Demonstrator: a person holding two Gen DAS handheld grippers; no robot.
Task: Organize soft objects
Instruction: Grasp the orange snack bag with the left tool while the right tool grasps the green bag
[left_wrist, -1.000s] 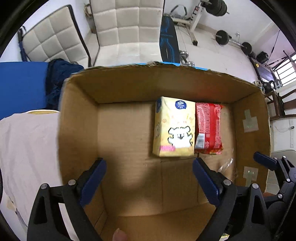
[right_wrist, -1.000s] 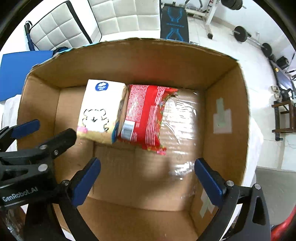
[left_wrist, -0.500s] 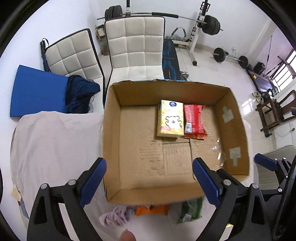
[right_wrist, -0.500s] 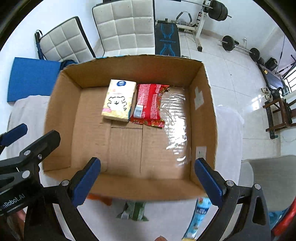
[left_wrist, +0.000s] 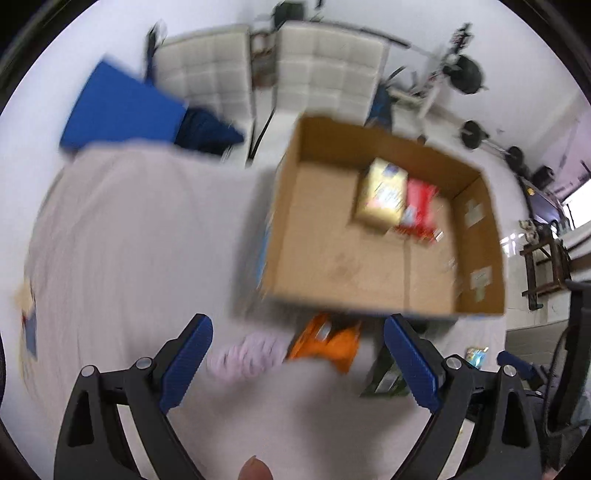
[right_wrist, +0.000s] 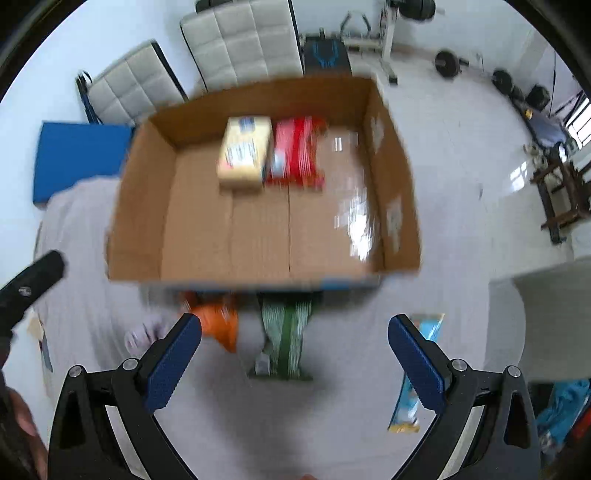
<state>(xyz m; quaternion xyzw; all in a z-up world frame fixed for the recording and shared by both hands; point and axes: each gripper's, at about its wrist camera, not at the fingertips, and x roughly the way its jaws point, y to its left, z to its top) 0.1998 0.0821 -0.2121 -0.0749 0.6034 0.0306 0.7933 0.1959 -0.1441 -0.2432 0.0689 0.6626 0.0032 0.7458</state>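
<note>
On the pale cloth-covered table (left_wrist: 122, 236), the far left is bare of anything to sort; the work sits further right. The left gripper (left_wrist: 297, 365) hangs above the near edge with its fingers spread wide and nothing between them, and just beyond its tips lies a crumpled lilac soft thing (left_wrist: 247, 354), too blurred to name. Touching that on the right is an orange packet (left_wrist: 325, 341), tucked against the near wall of the cardboard box (right_wrist: 140, 206). Next along, in the right wrist view, a green packet (right_wrist: 284, 339) lies lengthwise just out from the box's front wall, roughly between the wide-open, empty fingers of the right gripper (right_wrist: 293, 356). Furthest right on the table is a light blue packet (right_wrist: 417, 373), partly hidden behind that gripper's right finger. Inside the box, two things are already placed side by side against the far wall: a yellow tissue pack (right_wrist: 243, 155) on the left and a red packet (right_wrist: 295, 153) touching it on the right; most of the box floor is bare. I judge the task to be roughly a third done: two items packed, four visible ones left outside, neither gripper holding anything, both apparently placed for a fresh pick.
</note>
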